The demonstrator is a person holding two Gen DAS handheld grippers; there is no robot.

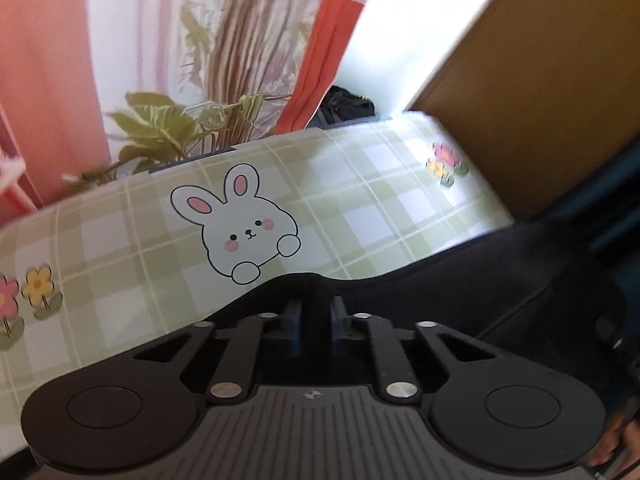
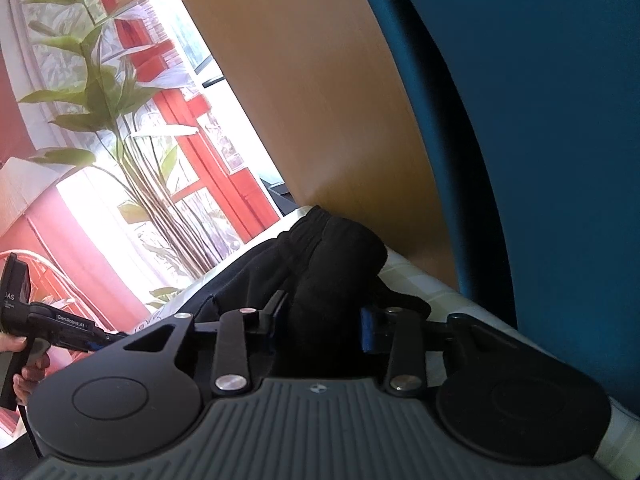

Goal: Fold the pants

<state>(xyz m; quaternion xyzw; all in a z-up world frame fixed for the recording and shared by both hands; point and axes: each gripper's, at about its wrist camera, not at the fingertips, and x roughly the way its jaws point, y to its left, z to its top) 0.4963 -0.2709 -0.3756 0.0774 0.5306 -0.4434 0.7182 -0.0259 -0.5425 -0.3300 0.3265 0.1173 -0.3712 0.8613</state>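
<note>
while our left gripper (image 1: 316, 312) pinches the near edge of the black pants (image 1: 460, 280) on the checked cloth (image 1: 160, 248), our right gripper (image 2: 320, 320) clamps a bunched fold by the wooden board (image 2: 320, 100).

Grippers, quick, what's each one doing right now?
Left gripper: shut on the black pants.
Right gripper: shut on a bunched fold of the pants.

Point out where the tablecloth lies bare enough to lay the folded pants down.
The widest bare stretch of the checked tablecloth surrounds the printed rabbit, bordered by the plant behind and the black pants in front. A smaller patch lies near the flower print beside the wooden panel. The near side is crowded by pants and both grippers.
</note>
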